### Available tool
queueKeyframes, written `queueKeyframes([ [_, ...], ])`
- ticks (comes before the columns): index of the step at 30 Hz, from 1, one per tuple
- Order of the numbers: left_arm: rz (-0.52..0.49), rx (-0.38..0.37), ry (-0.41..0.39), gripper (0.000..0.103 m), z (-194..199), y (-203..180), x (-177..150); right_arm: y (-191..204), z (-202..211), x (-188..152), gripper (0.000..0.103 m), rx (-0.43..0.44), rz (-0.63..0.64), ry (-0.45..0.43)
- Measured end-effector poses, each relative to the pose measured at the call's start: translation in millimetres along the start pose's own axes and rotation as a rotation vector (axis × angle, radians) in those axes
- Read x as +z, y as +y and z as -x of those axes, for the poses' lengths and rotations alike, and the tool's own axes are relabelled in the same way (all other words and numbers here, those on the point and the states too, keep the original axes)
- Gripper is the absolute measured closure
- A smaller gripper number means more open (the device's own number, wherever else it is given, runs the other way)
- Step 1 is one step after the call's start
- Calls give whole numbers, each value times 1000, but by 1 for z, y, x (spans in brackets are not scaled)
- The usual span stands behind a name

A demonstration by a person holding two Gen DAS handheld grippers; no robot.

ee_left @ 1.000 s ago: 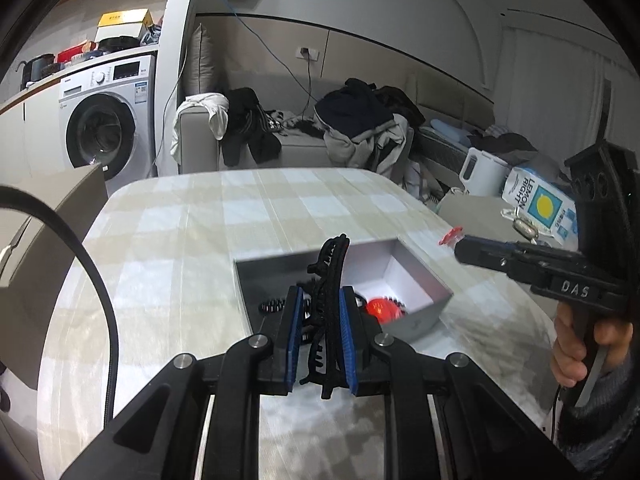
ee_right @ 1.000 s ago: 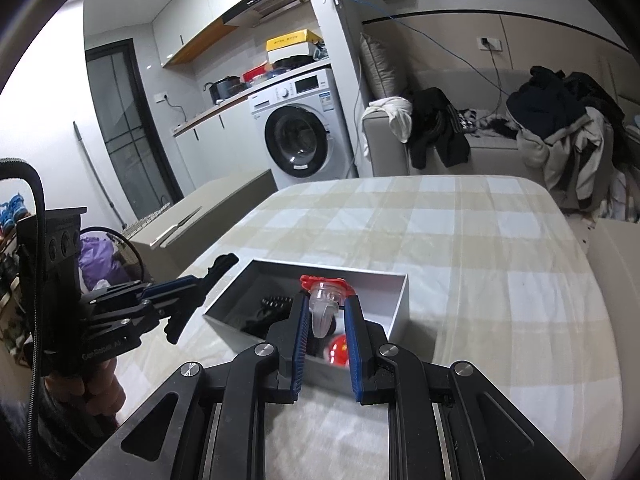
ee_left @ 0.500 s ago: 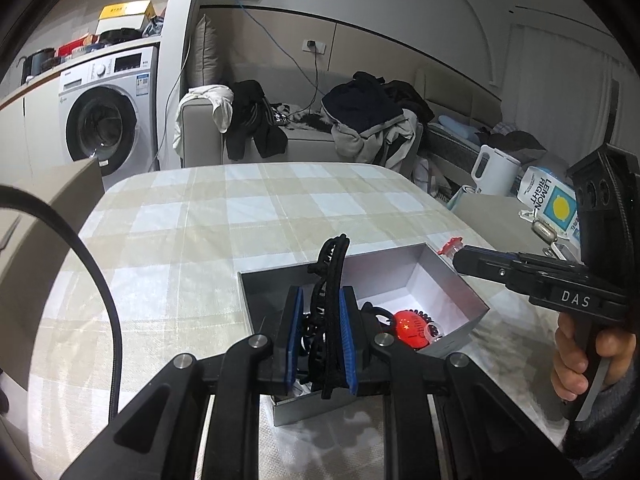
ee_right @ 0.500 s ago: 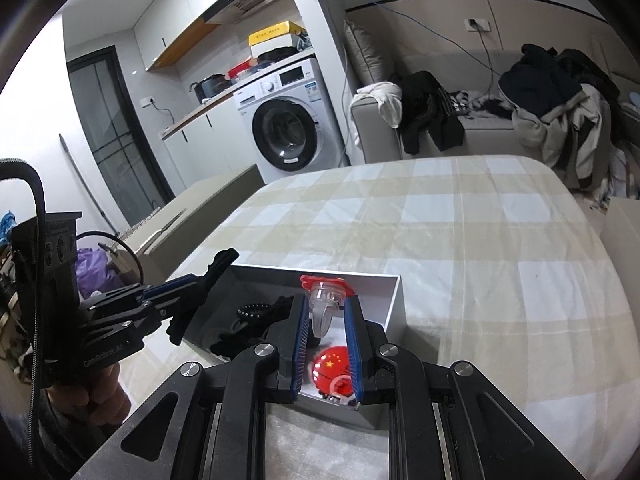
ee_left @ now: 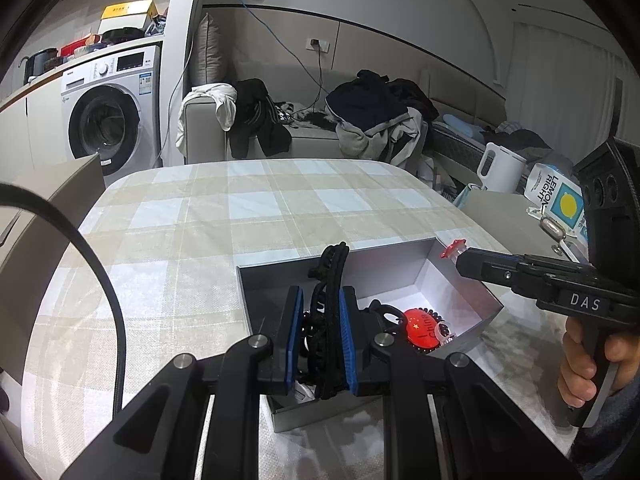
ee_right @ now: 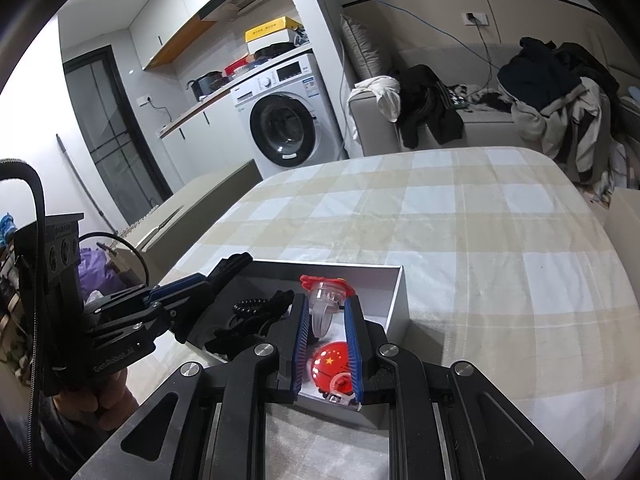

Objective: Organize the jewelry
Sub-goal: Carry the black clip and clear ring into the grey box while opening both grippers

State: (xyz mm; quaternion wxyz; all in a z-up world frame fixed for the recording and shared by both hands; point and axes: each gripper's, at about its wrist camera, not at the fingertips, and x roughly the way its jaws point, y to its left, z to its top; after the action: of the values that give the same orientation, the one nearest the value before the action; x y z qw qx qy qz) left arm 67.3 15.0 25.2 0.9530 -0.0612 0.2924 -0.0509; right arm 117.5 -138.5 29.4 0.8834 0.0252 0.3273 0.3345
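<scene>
An open grey box (ee_left: 478, 296) (ee_right: 396, 300) sits on the checked tablecloth. Inside lie a red round ornament with yellow stars (ee_left: 420, 326) (ee_right: 330, 364) and black hair pieces (ee_right: 250, 316). My left gripper (ee_left: 320, 336) is shut on a black hair clip (ee_left: 332, 292) and holds it over the box's left part. My right gripper (ee_right: 327, 340) is shut on a clear hair clip with a red top (ee_right: 324, 296) (ee_left: 452, 248), above the box's right part.
The table (ee_right: 480, 240) stretches far behind the box. A sofa with heaped clothes (ee_left: 372, 120) and a washing machine (ee_left: 108, 120) stand beyond it. A kettle (ee_left: 498, 168) and a lemon-print carton (ee_left: 560, 200) stand off the table's right side.
Both grippers have come closer over the box, each still holding its clip. The box and the red ornament now lie nearer and lower in both views.
</scene>
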Motion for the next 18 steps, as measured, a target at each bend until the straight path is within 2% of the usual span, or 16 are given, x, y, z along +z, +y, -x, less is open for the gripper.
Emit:
queueKeyframes([
  [18, -5, -22, -11, 90, 0, -7, 1, 1, -4, -3, 84, -3, 3, 14],
])
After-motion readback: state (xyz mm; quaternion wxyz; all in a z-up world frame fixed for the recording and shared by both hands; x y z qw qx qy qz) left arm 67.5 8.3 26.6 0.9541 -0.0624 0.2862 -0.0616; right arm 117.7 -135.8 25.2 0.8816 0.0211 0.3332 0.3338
